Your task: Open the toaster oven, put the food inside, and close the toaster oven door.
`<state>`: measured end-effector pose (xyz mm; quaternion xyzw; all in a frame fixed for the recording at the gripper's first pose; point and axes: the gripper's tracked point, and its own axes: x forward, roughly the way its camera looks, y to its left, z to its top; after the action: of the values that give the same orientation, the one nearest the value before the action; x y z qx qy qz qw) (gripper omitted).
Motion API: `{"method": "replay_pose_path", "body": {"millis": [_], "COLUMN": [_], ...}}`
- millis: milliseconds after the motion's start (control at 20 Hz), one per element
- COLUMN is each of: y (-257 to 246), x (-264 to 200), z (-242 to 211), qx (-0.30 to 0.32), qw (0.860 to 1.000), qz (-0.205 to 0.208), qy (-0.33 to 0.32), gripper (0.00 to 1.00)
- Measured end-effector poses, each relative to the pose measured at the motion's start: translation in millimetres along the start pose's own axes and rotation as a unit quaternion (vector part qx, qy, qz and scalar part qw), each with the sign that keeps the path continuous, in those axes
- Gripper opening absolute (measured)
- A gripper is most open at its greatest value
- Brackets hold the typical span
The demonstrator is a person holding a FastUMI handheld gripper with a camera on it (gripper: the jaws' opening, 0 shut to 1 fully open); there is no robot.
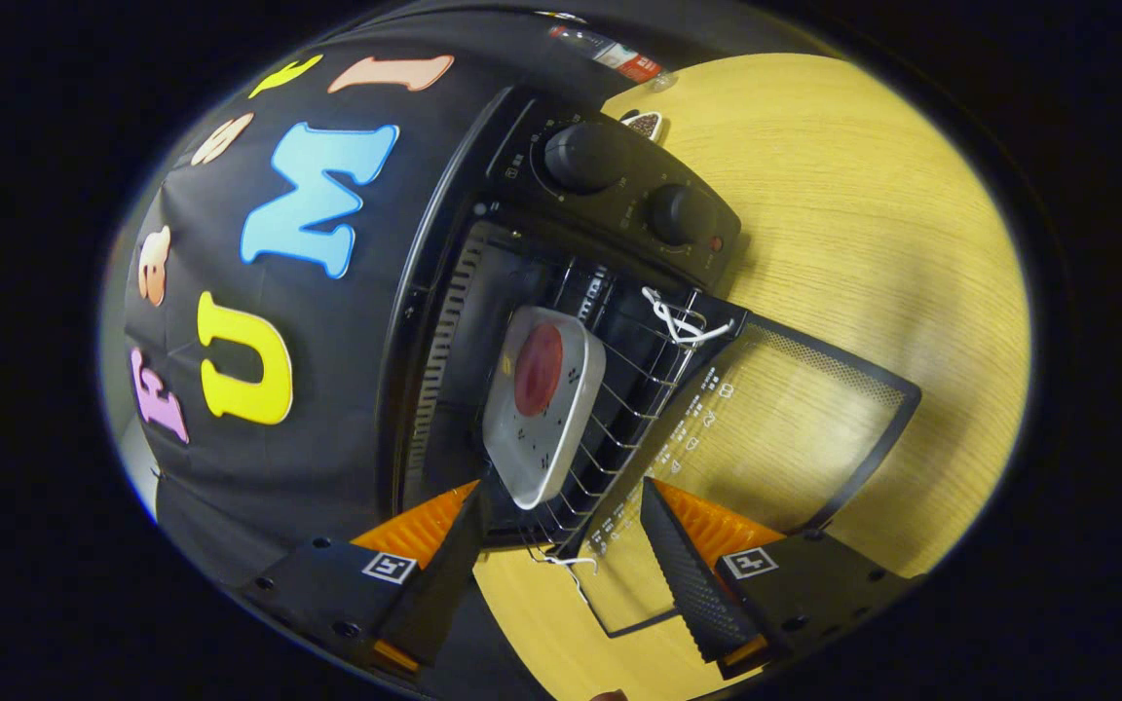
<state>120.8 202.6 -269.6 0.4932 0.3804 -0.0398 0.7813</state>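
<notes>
Tool (561,545): fingers apart, empty
Toaster oven (522,292): door (766,428) open over table (873,243)
Plate (546,419): on rack (619,409), holds red food (539,370)

Black toaster oven (619,209) door (775,428) open flat; red food (538,370) on white plate (561,438) inside on rack.

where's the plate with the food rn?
Gripper view: the white plate with the red food sits on the wire rack inside the open toaster oven, just beyond the open gripper.

Matt black toaster oven (561,253), wire metal rack (634,394), wood-grain table (863,243).
</notes>
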Motion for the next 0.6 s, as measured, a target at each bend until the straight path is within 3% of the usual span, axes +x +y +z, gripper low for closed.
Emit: {"method": "replay_pose_path", "body": {"millis": [300, 600], "y": [-19.5, -44.8], "x": [-35.9, -53.9], "z": [-18.4, -27.9], "qx": [-0.144, -0.276], "qw": [0.989, 0.960], "qz": [0.000, -0.018], "qy": [0.037, 0.046], "gripper": [0.97, 0.97]}}
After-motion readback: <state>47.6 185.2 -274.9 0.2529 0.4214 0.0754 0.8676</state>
